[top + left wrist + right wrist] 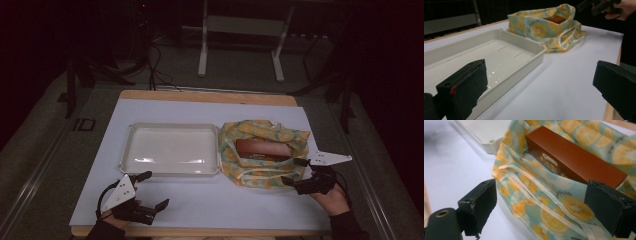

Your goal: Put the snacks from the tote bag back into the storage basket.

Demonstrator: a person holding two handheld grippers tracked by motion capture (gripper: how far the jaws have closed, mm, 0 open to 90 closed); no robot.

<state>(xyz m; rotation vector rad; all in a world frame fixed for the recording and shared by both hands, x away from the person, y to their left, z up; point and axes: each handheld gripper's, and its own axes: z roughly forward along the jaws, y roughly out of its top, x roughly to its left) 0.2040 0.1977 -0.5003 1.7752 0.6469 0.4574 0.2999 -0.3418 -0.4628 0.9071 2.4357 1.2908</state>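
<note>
We hold the right gripper (pixel 295 172) with its jaws apart just before the one fruit-print bag (pixel 262 152), likely to reach the single brown box (pixel 574 160) lying ahead inside its open mouth. Our left gripper (pixel 152 190), jaws also spread and empty, waits beside the one white tray (pixel 170 167), which sits ahead of it, probably ready to receive the box.

An empty white tray (pixel 170 149) sits on the table (pixel 200 200).
</note>
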